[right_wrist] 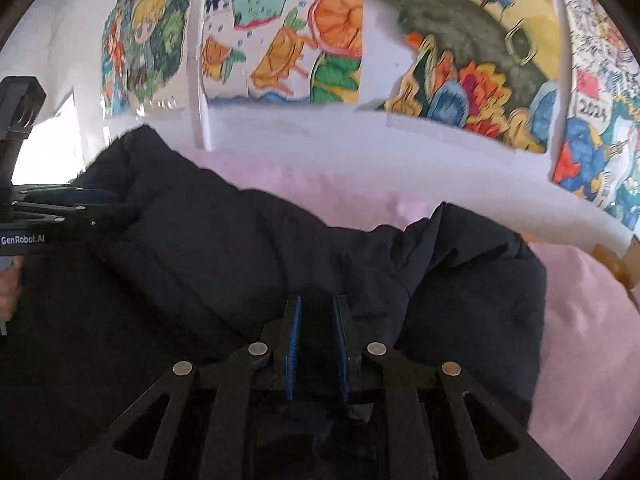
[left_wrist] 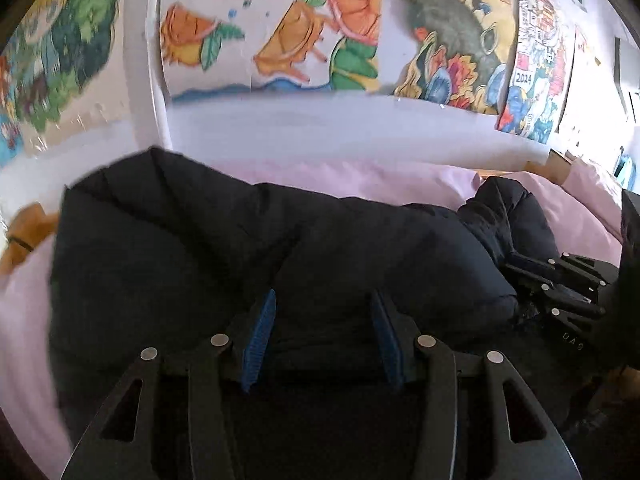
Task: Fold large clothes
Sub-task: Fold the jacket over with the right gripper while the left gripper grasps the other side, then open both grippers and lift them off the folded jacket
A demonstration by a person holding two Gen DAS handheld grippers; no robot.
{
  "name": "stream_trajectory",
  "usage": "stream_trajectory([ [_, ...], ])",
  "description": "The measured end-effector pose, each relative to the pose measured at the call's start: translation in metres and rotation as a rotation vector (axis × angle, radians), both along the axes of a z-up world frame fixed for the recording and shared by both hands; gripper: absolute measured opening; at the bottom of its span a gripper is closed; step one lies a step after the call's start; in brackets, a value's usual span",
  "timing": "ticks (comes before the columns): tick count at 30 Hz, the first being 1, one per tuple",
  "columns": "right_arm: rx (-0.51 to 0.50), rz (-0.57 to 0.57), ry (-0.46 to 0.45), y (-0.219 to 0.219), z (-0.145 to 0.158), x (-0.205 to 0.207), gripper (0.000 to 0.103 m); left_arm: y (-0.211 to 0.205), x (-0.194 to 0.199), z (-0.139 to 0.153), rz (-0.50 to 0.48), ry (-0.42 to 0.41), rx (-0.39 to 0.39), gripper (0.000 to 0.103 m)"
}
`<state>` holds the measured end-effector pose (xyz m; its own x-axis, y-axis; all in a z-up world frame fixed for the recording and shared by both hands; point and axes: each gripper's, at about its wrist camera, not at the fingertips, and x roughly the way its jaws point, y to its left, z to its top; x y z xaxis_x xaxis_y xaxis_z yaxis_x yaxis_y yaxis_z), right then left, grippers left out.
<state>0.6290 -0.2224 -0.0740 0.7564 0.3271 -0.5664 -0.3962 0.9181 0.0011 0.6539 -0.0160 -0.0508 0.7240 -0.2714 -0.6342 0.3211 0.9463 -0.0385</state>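
Bulky navy padded jacket (left_wrist: 240, 248) on pink bed sheet (right_wrist: 580, 340). Left hand-held gripper (left_wrist: 322, 300) spread wide over jacket; right hand-held gripper (right_wrist: 318, 304) pinching jacket fabric.

Jacket (left_wrist: 208, 248): dark navy cloth, matt, soft and puffy, quilted in broad padded ridges; no sheen. Bed sheet (left_wrist: 360, 178): pale pink cloth, smooth, matt, lightly creased. Left gripper (left_wrist: 323, 312): matt black plastic linkage with dull silver metal pivot pins; blue finger pads (left_wrist: 262, 332) look ribbed, rubbery. Right gripper (right_wrist: 317, 320): same black plastic, metal pins, blue ribbed pads. Wall drawings (left_wrist: 276, 28): paper, coloured in, matt, edges curling. Wall (left_wrist: 320, 120): white, smooth.
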Motion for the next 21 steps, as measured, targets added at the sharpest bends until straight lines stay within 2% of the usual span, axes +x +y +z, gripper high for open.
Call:
stream_trajectory([
  [3, 0.008, 0.010, 0.014, 0.002, -0.014, 0.017, 0.015, 0.001, 0.013, -0.019, -0.004, -0.016, -0.002, 0.043],
  [6, 0.033, 0.011, 0.035, 0.002, -0.025, 0.035, 0.015, 0.005, 0.028, -0.029, 0.007, -0.014, -0.043, 0.043],
  [12, 0.059, 0.005, 0.043, 0.001, -0.045, 0.048, 0.015, 0.004, 0.041, -0.042, 0.010, -0.032, -0.051, 0.044],
  [18, 0.051, -0.005, 0.024, 0.001, -0.053, 0.043, 0.015, -0.001, 0.031, -0.038, 0.009, -0.069, -0.046, 0.044],
  [20, 0.044, -0.011, 0.008, 0.002, -0.049, 0.036, 0.016, -0.002, 0.021, -0.031, 0.013, -0.094, -0.031, 0.047],
  [21, 0.035, -0.016, -0.004, 0.003, -0.045, 0.031, 0.016, -0.004, 0.015, -0.025, 0.025, -0.103, -0.019, 0.053],
])
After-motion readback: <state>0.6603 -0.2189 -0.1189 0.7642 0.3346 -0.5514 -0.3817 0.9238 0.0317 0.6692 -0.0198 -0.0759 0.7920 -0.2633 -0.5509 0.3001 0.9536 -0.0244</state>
